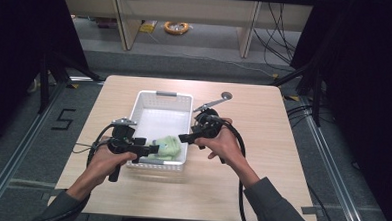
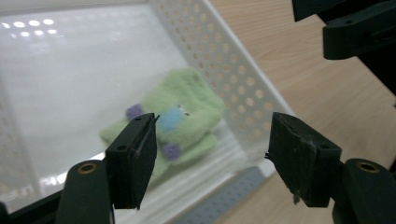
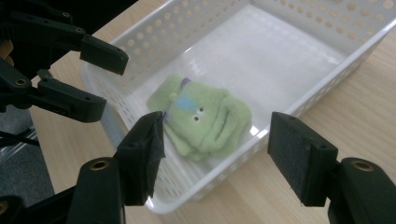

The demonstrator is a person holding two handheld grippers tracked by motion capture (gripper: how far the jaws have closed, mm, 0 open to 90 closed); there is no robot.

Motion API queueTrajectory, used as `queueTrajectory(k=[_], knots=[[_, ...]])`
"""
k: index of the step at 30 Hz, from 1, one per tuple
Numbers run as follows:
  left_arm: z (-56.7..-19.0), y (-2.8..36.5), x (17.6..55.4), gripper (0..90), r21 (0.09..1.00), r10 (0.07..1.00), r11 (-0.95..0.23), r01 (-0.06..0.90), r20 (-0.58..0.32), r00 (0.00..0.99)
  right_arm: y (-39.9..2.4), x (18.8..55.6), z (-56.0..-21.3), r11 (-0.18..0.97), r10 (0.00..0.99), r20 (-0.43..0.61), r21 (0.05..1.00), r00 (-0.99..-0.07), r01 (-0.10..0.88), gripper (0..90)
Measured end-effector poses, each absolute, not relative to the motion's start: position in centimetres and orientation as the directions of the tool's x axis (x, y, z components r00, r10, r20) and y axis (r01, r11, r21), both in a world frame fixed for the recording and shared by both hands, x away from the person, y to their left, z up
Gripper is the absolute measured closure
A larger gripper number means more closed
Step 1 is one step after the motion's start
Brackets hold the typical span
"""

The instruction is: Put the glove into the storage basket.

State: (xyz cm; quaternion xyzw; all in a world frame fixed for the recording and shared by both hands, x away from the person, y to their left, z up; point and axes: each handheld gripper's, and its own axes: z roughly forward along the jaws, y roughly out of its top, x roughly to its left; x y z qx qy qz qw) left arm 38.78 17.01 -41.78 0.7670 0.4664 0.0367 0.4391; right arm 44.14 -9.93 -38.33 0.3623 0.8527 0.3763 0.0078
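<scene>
Green plush toy (image 1: 168, 145) lies flat in the white basket (image 1: 149, 101), in the near corner by the right wall, face up with eyes and a blue patch showing; also seen at (image 2: 180, 119) and (image 3: 205, 119). Basket sits mid-table (image 1: 262, 158). Left gripper (image 1: 149, 149) hovers over the basket's near left rim, jaws apart, nothing between them; the toy is below and beyond the tips in the left gripper view, not touched. Right gripper (image 1: 183, 138) hangs above the basket's right wall, jaws apart too, empty; in the right gripper view the toy lies below between the two pads, clear of both. Both grippers are near each other over the toy's end of the basket, not touching it. A grey metal handle (image 1: 215, 101) lies on the table behind the right gripper
</scene>
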Motion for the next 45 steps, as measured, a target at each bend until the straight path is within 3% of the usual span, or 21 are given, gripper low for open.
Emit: queueTrajectory(k=[6, 16, 37, 45], knots=[[-41.6, 15.7, 37.3, 29.6, 0.725, 0.714, -0.181, 0.664, -0.368, 0.596, -11.9, 42.9, -38.4, 0.429, 0.609, 0.273, 0.677, -0.745, 0.599, 34.8], [-41.8, 14.5, 35.6, 15.7, 0.749, 0.662, -0.194, 0.633, -0.376, 0.648, -15.4, 41.0, -38.6, 0.350, 0.616, 0.312, 0.714, -0.723, 0.607, 27.6], [-43.3, 12.2, 32.7, 15.8, 0.783, 0.611, -0.249, 0.569, -0.329, 0.720, -19.6, 37.0, -40.5, 0.267, 0.636, 0.309, 0.772, -0.708, 0.577, 25.4], [-44.3, 12.4, 32.0, 15.8, 0.787, 0.614, -0.249, 0.565, -0.323, 0.720, -20.4, 35.7, -42.4, 0.293, 0.624, 0.289, 0.775, -0.726, 0.560, 23.3]])
